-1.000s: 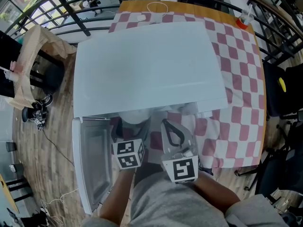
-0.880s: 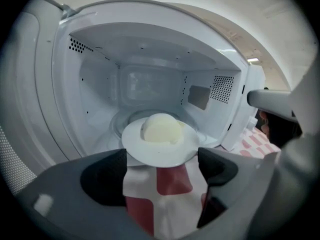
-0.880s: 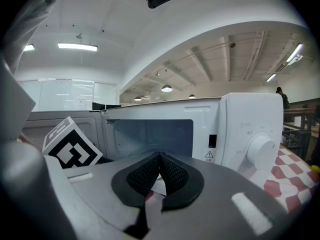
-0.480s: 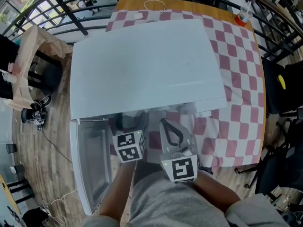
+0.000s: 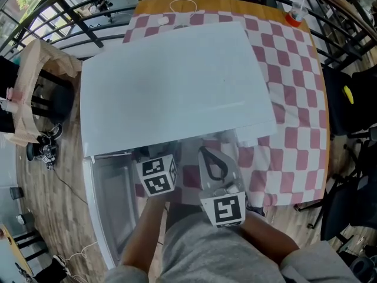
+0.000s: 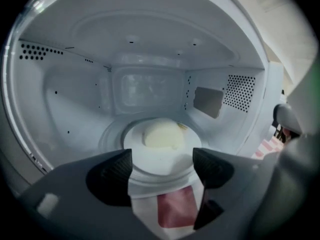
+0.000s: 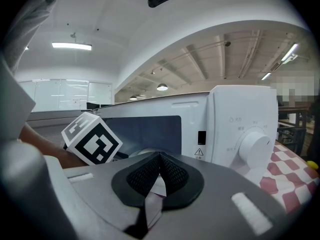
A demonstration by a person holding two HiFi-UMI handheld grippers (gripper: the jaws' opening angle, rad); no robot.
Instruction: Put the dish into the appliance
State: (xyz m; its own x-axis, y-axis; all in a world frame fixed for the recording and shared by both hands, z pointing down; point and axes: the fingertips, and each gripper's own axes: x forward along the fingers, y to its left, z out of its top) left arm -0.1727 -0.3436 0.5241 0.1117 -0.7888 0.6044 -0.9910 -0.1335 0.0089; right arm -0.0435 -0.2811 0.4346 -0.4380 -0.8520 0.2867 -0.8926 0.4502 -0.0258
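Note:
A white dish with a pale yellow lump of food sits on the turntable inside the white microwave, seen in the left gripper view. My left gripper points into the cavity just short of the dish. Its jaws have just been closing a little, but they stand open with nothing between the pads. In the head view only its marker cube shows at the opening. My right gripper hovers shut and empty in front of the microwave, beside the left one.
The microwave door hangs open to the left. Its control knob is on the right of the front. A red-and-white checked cloth covers the table. A bottle stands at the far right corner. A draped chair stands left.
The left gripper has moved forward, toward the microwave's opening, and its jaws have narrowed a little. The right gripper has kept still.

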